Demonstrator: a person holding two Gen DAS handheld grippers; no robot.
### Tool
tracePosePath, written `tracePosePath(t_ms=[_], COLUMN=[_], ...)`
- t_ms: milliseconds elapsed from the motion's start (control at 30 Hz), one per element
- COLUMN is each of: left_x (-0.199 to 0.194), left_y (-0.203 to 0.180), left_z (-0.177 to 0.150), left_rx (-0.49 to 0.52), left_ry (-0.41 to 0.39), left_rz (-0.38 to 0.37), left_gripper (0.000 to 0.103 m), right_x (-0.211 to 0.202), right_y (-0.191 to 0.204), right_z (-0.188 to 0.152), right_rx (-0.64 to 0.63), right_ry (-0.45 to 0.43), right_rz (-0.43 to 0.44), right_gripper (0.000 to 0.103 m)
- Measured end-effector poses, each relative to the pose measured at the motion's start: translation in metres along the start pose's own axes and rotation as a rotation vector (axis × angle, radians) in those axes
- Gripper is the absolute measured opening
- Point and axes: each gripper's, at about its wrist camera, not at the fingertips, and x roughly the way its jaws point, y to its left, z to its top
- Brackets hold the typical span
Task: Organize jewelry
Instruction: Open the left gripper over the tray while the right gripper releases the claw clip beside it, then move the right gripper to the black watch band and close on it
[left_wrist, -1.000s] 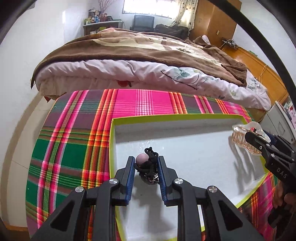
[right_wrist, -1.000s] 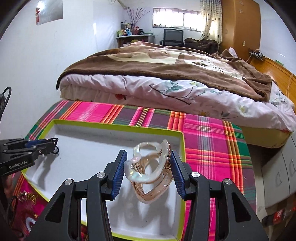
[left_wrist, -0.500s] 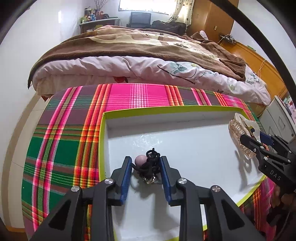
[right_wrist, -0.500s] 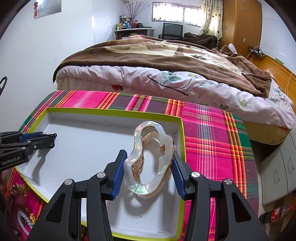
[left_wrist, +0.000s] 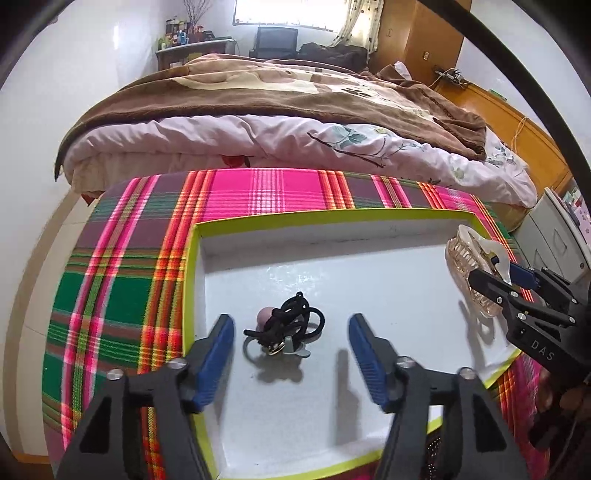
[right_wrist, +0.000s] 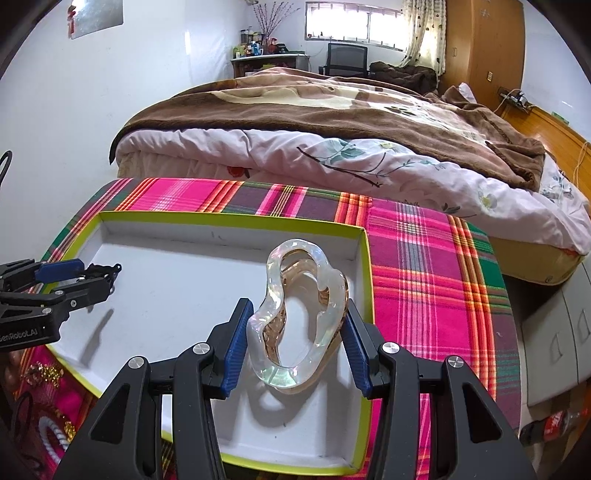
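A white tray with a lime rim (left_wrist: 199, 236) lies on a plaid cloth; it also shows in the right wrist view (right_wrist: 364, 236). A black hair tie with a pink bead (left_wrist: 286, 325) lies on the tray floor. My left gripper (left_wrist: 291, 343) is open around it, fingers apart on both sides and not touching; from the right wrist view the left gripper (right_wrist: 103, 275) is at the tray's left. My right gripper (right_wrist: 295, 339) is shut on a clear pearly hair claw clip (right_wrist: 299, 314), held over the tray's right part; the clip also shows in the left wrist view (left_wrist: 469, 273).
The plaid cloth (left_wrist: 122, 280) covers the table. Gold and white jewelry pieces (right_wrist: 48, 398) lie on the cloth at the tray's near left. A bed with a brown blanket (right_wrist: 332, 110) stands just behind the table. A grey cabinet (right_wrist: 554, 332) is at the right.
My left gripper opened and let go of the black hair tie, which now lies on the tray floor. My right gripper lowered slightly over the tray with the claw clip.
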Motion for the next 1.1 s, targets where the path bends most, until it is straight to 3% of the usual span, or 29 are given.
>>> tracePosePath(t_ms=[167,300,533,1100], left_x=[-0.006,-0.015,-0.037,-0.117], left_y=[0.000,-0.001,-0.001,0.005], left_z=[-0.001,-0.003,-0.013,-0.076], left_rx=[0.000,-0.007,-0.020,-0.054], left_ry=[-0.002,-0.015,-0.031,-0.092], left_rz=[0.003,0.014,0.018,0.033], left_gripper=[0.068,0.076,0.077,0.078], right_x=[-0.009,-0.019,-0.044,-0.116], right_y=[0.001,0.004,0.010,0.015], right_z=[0.000,0.001,-0.005,-0.054], right_rx=[0.000,0.000,0.009,0.079], right_ry=[-0.029,-0.054,-0.085,-0.149], right_rz=[0.006,0.005,0.019,0.071], right_gripper=[0.056,0.057,0.058,0.058])
